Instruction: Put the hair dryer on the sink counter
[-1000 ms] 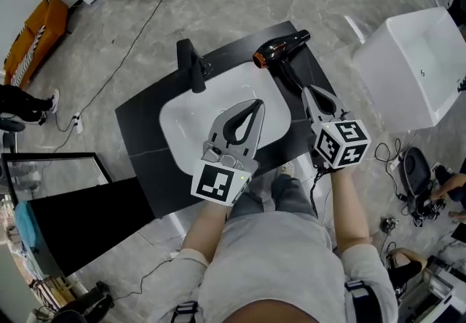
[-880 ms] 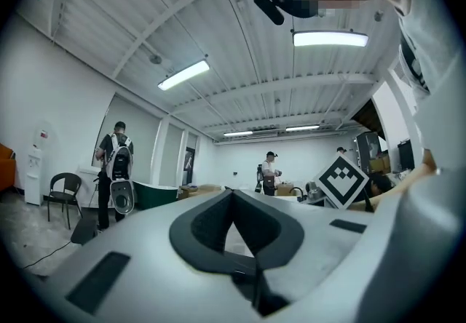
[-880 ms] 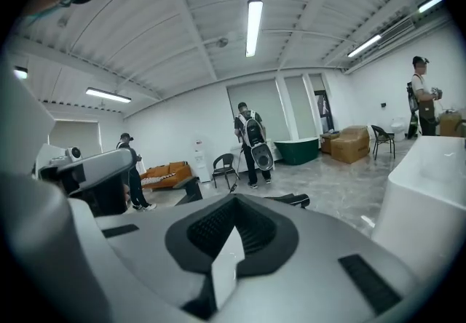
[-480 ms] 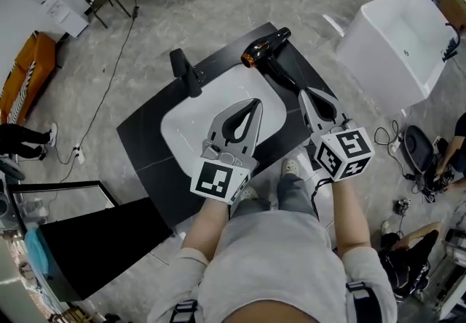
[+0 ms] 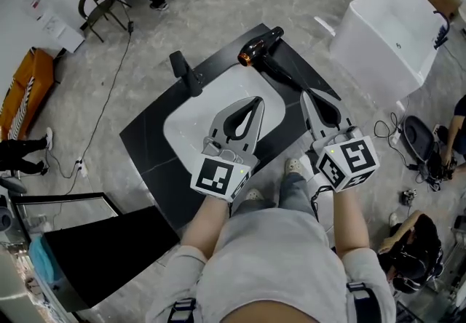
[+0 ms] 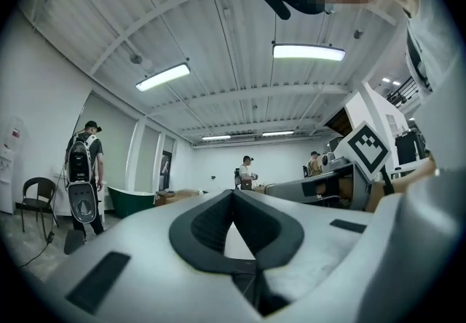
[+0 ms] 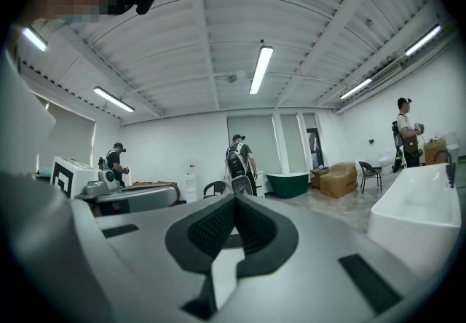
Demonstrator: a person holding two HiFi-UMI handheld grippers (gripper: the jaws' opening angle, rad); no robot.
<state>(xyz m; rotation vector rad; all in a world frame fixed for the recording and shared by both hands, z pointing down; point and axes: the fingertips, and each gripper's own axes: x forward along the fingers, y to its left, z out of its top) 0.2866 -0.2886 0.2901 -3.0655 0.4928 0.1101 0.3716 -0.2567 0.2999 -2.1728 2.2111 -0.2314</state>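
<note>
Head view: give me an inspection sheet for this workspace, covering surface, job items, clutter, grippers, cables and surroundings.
Surface: black sink counter with a white basin and a black faucet.
Job's things: hair dryer lies on the counter's far corner.
Clutter: nothing seen.
Grippers: left gripper and right gripper are both empty, jaws together, over the counter.
Cables: floor cable left of the counter.
Surroundings: white bathtub, chair, people at the edges.

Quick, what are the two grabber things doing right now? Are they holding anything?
Left grey hand-held gripper: closed, holding nothing.
Right grey hand-held gripper: closed, holding nothing.
</note>
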